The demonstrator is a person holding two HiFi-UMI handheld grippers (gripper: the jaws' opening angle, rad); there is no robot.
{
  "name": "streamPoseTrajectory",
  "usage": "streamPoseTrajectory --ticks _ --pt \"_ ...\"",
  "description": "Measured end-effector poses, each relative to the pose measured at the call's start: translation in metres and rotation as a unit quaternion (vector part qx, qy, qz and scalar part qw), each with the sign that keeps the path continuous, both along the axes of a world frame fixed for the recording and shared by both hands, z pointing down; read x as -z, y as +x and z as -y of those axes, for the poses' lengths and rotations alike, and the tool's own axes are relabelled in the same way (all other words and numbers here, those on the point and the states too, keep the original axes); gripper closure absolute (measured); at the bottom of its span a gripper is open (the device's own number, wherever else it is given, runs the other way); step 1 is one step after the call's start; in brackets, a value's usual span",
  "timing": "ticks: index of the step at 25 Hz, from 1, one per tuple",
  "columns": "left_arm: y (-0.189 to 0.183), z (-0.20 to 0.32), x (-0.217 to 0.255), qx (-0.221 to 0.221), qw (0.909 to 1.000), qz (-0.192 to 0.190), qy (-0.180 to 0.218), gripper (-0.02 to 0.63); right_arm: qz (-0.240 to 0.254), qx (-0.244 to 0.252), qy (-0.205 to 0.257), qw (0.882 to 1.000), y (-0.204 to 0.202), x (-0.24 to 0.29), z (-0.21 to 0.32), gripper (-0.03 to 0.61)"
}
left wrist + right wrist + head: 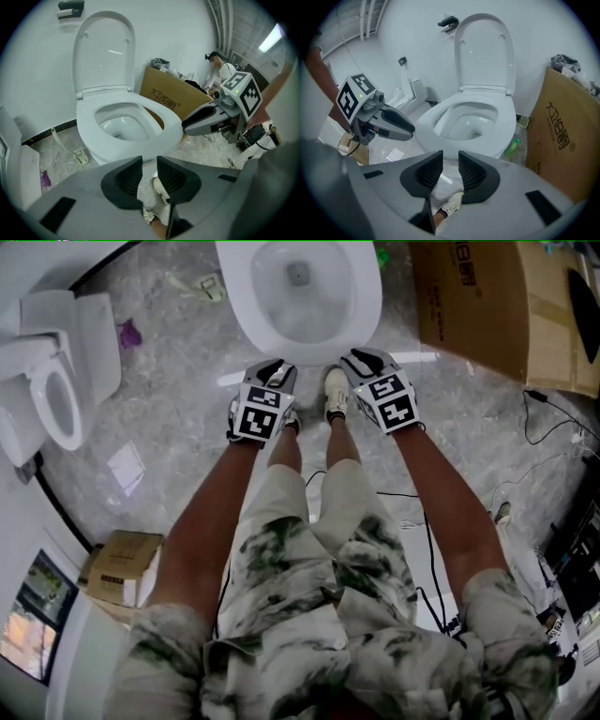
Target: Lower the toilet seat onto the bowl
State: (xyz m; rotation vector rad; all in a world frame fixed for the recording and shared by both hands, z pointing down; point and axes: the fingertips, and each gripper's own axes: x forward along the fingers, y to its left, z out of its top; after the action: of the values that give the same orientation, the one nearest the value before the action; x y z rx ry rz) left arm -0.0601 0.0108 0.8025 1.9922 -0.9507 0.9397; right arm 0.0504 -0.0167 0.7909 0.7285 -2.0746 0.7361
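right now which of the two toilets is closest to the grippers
The toilet straight ahead of the left gripper and right gripper, beside the big cardboard box, lid upright against the wall. The other toilet sits off to the person's left.

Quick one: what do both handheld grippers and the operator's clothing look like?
The left gripper and right gripper have grey shells and tongs with black ribbed pads, each topped by a cube of black-and-white square markers. Operator wears short-sleeved cream-and-green mottled clothing and white sneakers.

Left claw (149, 165), right claw (450, 162) — both ajar, empty
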Motion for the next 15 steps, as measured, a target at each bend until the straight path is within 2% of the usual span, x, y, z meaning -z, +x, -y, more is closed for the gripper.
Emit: streamPoseTrajectory --ticks 10,15 --pt "0.002 -0.005 -0.031 -0.007 0.9998 0.004 -0.018 0.505 -0.005 -0.01 -0.011 1.0 -0.004 -0.033 0.007 0.448" --pt "-0.002 0.014 -0.05 0.021 0.9994 -0.01 -0.026 0.486 -0.011 -0.005 -0.016 1.0 -0.006 -0.054 0.005 0.447"
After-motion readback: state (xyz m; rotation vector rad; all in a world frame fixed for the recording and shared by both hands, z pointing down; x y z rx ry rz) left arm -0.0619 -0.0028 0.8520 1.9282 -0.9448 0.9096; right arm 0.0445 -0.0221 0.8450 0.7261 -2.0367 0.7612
